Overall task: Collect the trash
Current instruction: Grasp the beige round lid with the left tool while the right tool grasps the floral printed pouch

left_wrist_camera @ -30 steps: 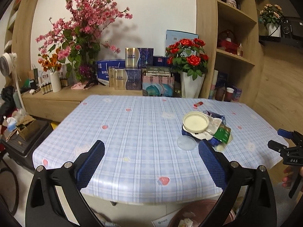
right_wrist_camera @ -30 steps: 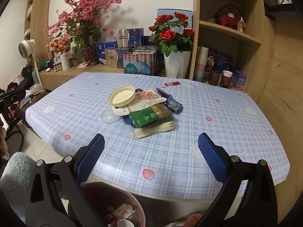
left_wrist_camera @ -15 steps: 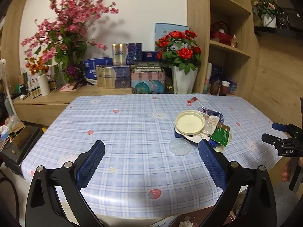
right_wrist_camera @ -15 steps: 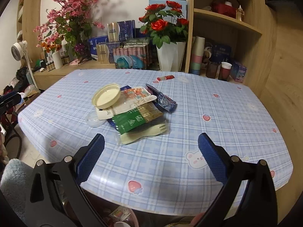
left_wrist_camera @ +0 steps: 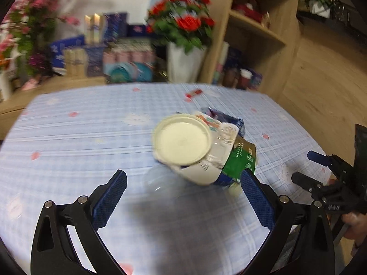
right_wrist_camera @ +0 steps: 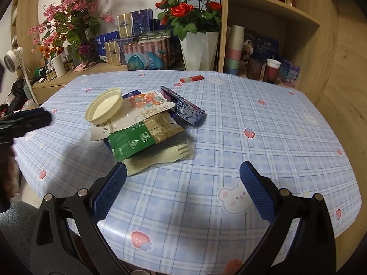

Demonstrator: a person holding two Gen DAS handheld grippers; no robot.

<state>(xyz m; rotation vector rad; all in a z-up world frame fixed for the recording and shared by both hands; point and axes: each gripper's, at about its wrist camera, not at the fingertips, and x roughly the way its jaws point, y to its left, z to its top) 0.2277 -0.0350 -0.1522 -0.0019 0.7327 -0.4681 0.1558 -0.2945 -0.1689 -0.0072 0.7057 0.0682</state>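
I have both tools released, jaws spread wide and holding nothing, because I judge the approach is not finished. The litter sits heaped in one pile on the blue checked tablecloth (right_wrist_camera: 263, 123). Taking the round cream plastic lid (right_wrist_camera: 104, 105) as my landmark: it tops the pile, tilted on a white flowered sachet (right_wrist_camera: 146, 105); the green and gold foil packet (right_wrist_camera: 140, 138) lies just nearer me, the pale plastic fork in clear wrap (right_wrist_camera: 165, 155) nearer still, the dark blue crumpled wrapper (right_wrist_camera: 185, 111) to its right. My left gripper (left_wrist_camera: 183, 183) hovers near the lid's front edge; my right gripper (right_wrist_camera: 183, 176) is just short of the fork.
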